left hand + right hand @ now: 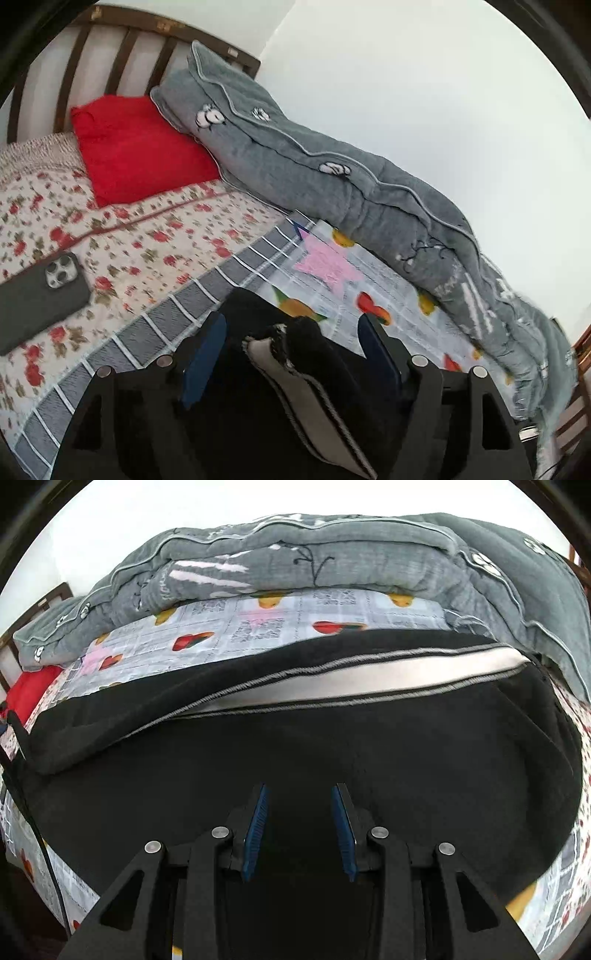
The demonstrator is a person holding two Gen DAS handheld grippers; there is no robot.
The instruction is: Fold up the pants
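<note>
1. phone [40, 291], one, face down on the floral sheet at the left of the bed [147, 236]; set well apart from the work, likely to keep it out of the fold.
2. red pillow [136, 151], one, up by the headboard [122, 55]; grey quilt [332, 166], one, bunched along the far wall side, probably pushed back to free a flat patch of bed.
3. pants [332, 746], one pair, black with a pale side stripe, spread across the fruit-print sheet [258, 624] in front of the quilt; the far edge is doubled over, so the fold looks partly made.
4. left tongs [291, 332]: released, pads wide; a dark hem end with pale lining lies between them, and neither pad seems to press it, though blur makes this uncertain.
5. right tongs [301, 812]: part-spread, hovering low over the black cloth, gripping nothing; placed mid-panel, perhaps to smooth or take a new hold.
6. tally: two tongs, one pair of pants, one phone, one pillow, one quilt.
</note>
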